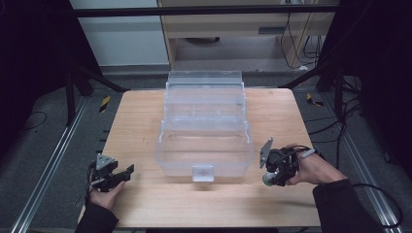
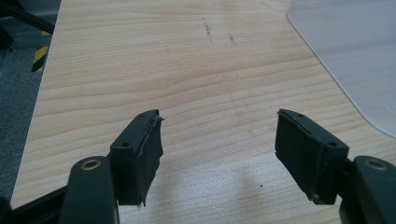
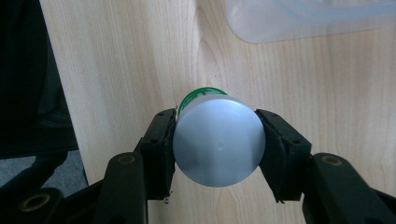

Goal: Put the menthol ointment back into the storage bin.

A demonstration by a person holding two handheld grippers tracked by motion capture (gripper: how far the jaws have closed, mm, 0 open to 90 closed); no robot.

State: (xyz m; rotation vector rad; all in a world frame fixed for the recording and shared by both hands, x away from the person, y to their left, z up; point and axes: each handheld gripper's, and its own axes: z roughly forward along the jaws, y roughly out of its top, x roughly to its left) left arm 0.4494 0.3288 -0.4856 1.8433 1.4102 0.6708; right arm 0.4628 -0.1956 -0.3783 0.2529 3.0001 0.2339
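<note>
A clear plastic storage box [image 1: 205, 131] stands in the middle of the wooden table [image 1: 141, 126], its tiered trays stepping back and a latch at its front. My right gripper [image 1: 270, 177] hovers to the right of the box, shut on a small jar [image 3: 218, 142] with a grey lid and a green band, held above the table; the jar [image 1: 268, 179] hangs at its tip. The jaws press the lid from both sides. Near the table's front left corner my left gripper [image 1: 127, 173] is open; its pads [image 2: 145, 154] stand wide apart over bare wood.
The box's rounded corner [image 2: 345, 56] shows at the upper right of the left gripper view, and its edge [image 3: 303, 18] tops the right gripper view. Metal rails and cables run along the floor on both sides. A cabinet stands behind the table.
</note>
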